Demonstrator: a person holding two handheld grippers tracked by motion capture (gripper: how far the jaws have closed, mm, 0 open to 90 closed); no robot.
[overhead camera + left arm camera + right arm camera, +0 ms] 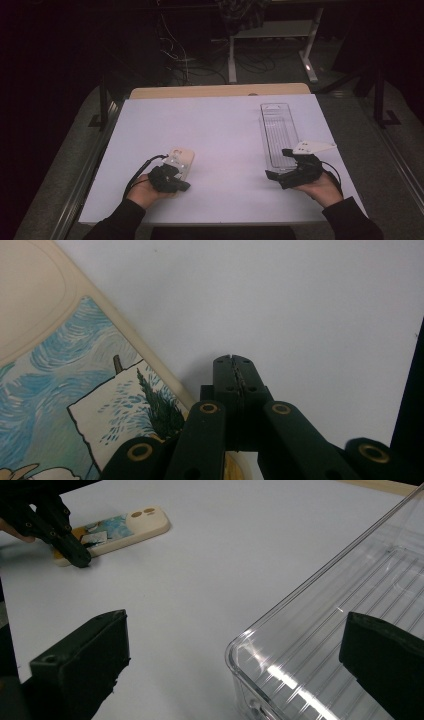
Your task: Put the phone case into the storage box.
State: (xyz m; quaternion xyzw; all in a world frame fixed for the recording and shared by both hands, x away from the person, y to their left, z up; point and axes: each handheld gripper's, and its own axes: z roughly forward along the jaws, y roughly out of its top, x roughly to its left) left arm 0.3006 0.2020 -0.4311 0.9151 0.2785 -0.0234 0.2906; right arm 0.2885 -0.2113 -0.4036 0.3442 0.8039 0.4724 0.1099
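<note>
Seemingly the pick-up is only being prepared. On the white counter (pixel 225 145), the clear tray (pixel 276 131) has the right tongs (pixel 282 164) gaping around its near end. The phone case (pixel 117 527) lies flat at front-left; the left tongs (pixel 235 371), shut and empty beside its edge, must reopen to grip it.

Phone case (pixel 182 161): lower left of centre on the table (pixel 225 130), left gripper (pixel 175 186) just below it. Clear tray (pixel 278 132): right of centre, lengthwise up-frame; right gripper (pixel 282 162) at its lower end.
</note>
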